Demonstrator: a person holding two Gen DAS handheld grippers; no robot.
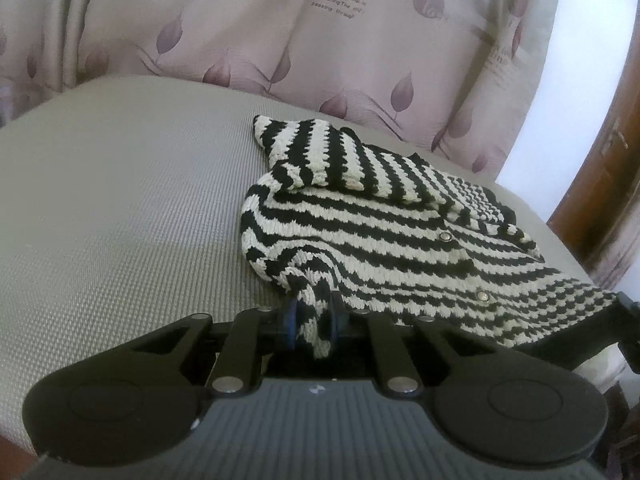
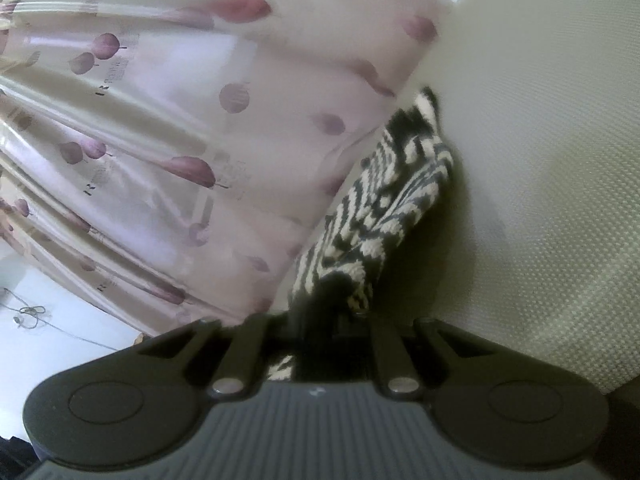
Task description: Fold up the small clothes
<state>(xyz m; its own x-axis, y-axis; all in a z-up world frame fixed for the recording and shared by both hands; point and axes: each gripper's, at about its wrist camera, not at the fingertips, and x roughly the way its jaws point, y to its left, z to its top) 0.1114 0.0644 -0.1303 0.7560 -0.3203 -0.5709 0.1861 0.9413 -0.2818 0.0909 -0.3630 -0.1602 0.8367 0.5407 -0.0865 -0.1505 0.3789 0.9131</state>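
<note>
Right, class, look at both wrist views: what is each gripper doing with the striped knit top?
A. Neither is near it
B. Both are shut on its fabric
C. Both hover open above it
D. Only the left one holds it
B: the left gripper has the striped knit top pinched between its fingers, and the right gripper is likewise closed on the fabric.

Soft cloth and smooth plastic

The striped sweater [image 1: 384,224] is thick, bumpy knit with small shiny metal buttons [image 1: 445,236]. The grey bench [image 1: 120,208] cover looks rough and woven. The curtain [image 1: 280,40] is thin, silky cloth.
</note>
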